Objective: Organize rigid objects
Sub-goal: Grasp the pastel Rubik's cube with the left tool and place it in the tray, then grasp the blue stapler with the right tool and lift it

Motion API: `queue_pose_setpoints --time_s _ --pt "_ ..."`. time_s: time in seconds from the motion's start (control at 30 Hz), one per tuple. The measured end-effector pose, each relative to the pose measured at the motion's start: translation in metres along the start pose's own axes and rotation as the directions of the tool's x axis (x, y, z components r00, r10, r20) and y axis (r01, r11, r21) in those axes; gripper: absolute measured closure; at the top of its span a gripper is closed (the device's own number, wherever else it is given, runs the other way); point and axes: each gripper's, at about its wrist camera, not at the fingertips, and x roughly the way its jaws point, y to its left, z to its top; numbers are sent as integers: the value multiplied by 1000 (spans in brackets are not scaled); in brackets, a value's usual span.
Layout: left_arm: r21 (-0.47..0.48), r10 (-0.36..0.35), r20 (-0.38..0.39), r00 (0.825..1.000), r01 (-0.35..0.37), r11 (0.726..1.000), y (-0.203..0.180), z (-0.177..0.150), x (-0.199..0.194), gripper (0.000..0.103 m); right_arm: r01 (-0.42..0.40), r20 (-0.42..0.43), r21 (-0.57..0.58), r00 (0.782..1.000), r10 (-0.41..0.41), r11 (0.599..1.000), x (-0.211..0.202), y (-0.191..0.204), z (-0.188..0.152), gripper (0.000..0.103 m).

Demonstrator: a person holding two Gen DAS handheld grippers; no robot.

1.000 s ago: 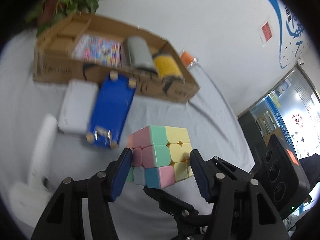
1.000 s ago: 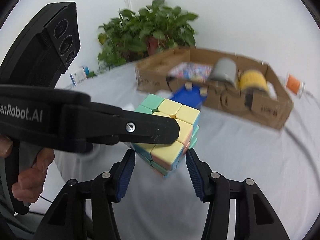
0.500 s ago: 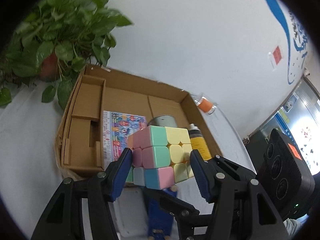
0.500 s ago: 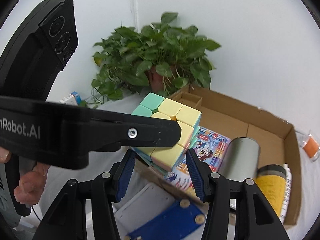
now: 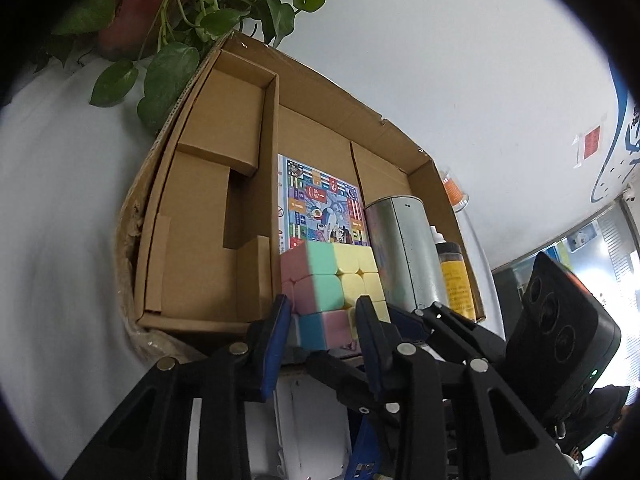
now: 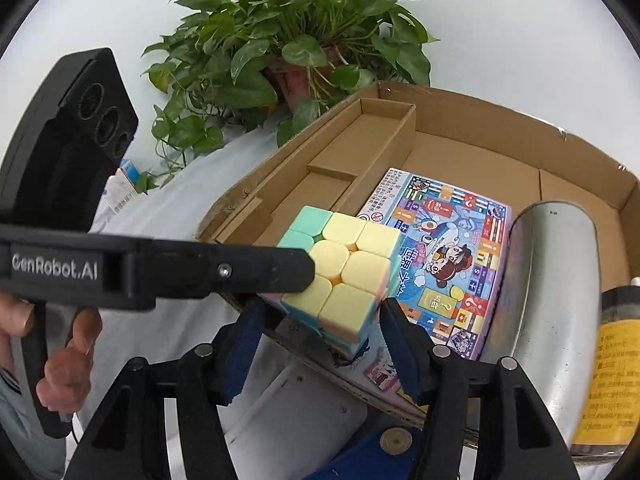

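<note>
A pastel puzzle cube (image 5: 332,284) (image 6: 344,276) hangs just over the near wall of the cardboard box (image 5: 200,240) (image 6: 480,120). My left gripper (image 5: 322,304) is closing. Its blue pads stand narrower than the cube, which sits just beyond the tips and is not pinched. In the right wrist view one left finger (image 6: 240,272) lies against the cube's left side. My right gripper (image 6: 322,312) is opening. The cube's lower part sits between its pads with thin gaps on both sides. Whether the cube rests on anything is hidden.
In the box lie a colourful game box (image 6: 440,240), a silver can (image 6: 552,280) and a yellow bottle (image 6: 616,380). A potted plant (image 6: 288,32) stands behind. A white case (image 6: 300,420) and a blue object (image 6: 380,460) lie before the box. A hand (image 6: 68,368) grips the left handle.
Both grippers carried the cube from above the table to the box. The left jaws narrowed and the cube now sits ahead of their tips. The right jaws widened.
</note>
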Motion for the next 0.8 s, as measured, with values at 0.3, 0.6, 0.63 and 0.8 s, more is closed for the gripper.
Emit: queue_pose_setpoints --time_s 0.3,0.6,0.63,0.8 --pt "105 148 263 953 -180 978 -32 -47 -83 24 213 69 146 972 -225 966 -81 34 -112 16" --pt "102 125 173 977 -144 984 -50 -126 -67 24 257 -34 235 966 -257 937 -40 45 -160 51" --pt "94 122 165 979 -139 986 -50 -131 -66 24 234 -29 242 972 -234 941 -43 43 -162 52" --pt "66 91 139 986 -101 993 -55 -153 -64 24 72 1 329 997 -76 942 -67 11 -190 57"
